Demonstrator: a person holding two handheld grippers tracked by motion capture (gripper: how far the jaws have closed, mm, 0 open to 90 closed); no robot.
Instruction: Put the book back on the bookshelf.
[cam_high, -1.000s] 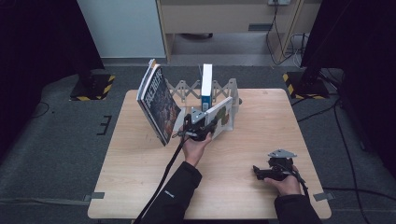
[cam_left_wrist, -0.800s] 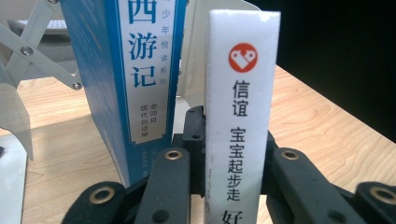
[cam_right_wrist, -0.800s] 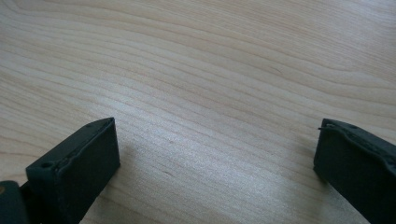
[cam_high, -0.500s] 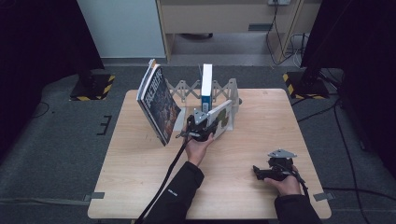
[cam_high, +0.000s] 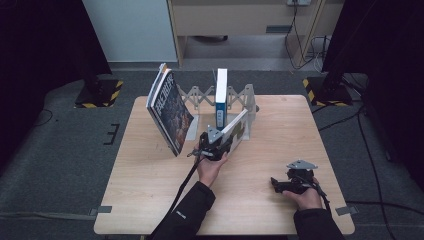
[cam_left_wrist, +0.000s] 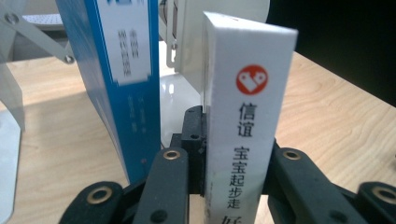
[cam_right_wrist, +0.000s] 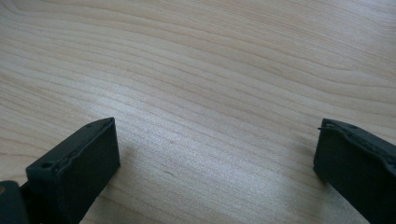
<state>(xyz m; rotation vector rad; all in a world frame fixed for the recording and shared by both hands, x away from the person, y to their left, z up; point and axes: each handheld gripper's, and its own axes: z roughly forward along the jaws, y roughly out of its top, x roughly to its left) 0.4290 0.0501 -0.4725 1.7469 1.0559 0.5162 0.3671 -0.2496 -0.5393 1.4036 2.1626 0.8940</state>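
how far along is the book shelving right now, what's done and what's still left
Done: a blue-spined book stands upright in the expanding rack. In hand: the left gripper is shut on a white-spined book, tilted beside the blue one, not yet upright. Probably left: the large book leaning at the rack's left end. The right gripper rests open on the table.

White book (cam_left_wrist: 243, 135) with black characters and a red logo on its spine, tilted, just beside upright blue book (cam_left_wrist: 122, 79) in the rack (cam_high: 240, 97).
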